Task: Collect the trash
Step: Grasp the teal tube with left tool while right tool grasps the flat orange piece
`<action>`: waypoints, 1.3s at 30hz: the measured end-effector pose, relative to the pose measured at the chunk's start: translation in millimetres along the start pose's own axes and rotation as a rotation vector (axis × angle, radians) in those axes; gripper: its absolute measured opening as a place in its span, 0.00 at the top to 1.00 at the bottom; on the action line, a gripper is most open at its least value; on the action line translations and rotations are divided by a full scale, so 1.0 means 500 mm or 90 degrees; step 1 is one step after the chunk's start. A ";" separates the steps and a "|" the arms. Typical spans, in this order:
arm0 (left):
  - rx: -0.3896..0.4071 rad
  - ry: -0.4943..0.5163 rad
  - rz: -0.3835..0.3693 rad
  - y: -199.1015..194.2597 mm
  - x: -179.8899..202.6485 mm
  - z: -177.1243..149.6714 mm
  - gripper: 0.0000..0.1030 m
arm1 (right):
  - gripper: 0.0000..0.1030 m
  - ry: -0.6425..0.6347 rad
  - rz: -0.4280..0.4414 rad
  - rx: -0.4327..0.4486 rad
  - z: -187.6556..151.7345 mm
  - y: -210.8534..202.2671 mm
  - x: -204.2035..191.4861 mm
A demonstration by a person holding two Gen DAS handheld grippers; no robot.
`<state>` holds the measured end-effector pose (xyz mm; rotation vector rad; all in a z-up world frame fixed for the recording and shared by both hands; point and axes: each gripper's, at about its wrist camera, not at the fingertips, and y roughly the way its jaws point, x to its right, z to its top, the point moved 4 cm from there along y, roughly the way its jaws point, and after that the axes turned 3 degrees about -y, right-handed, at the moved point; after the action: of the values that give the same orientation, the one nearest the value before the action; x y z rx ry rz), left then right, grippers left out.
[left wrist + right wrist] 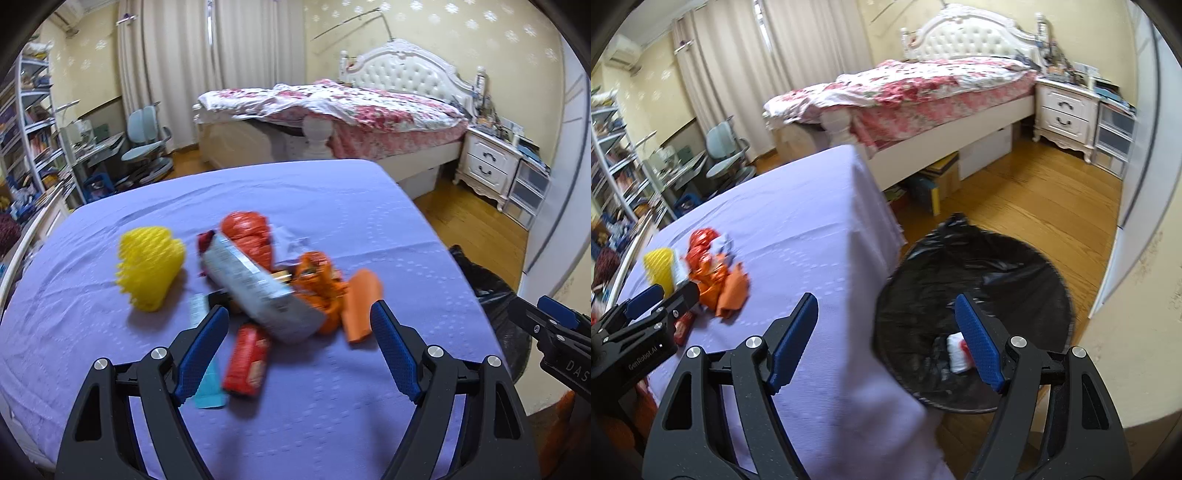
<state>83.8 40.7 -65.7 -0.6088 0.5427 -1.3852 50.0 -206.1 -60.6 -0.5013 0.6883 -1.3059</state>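
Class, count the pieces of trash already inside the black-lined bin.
1: a white-and-red scrap at the bottom of the bin, beside the table. Folds of the liner may hide more.

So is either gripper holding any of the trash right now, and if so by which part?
Nothing is held. The left gripper is open above the wrapper pile, and the right gripper is open and empty by the bin.

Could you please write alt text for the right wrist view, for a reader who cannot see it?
The open, empty right claw hangs over the edge of a purple-covered table, above a black-lined trash bin on the wooden floor that holds a white and red wrapper. On the table at left lie orange and red wrappers and yellow foam netting, with the left claw close to them.
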 end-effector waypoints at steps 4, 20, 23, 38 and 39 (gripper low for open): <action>-0.003 -0.024 0.023 -0.004 -0.054 -0.015 0.24 | 0.27 -0.035 0.018 -0.011 -0.005 0.013 -0.061; -0.032 -0.097 0.085 0.007 -0.200 -0.056 0.24 | 0.28 -0.166 0.047 -0.058 -0.002 0.087 -0.249; -0.037 -0.104 0.079 0.011 -0.211 -0.056 0.24 | 0.29 -0.180 0.043 -0.070 -0.002 0.101 -0.267; -0.052 -0.089 0.063 0.027 -0.208 -0.053 0.24 | 0.72 -0.185 0.037 -0.086 -0.012 0.120 -0.277; -0.054 -0.088 0.061 0.028 -0.207 -0.052 0.24 | 0.73 -0.182 0.039 -0.086 -0.012 0.119 -0.275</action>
<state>64.7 142.7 -94.4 -0.7317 0.5147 -1.2254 71.5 -59.4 -81.4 -0.7544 0.5492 -1.1065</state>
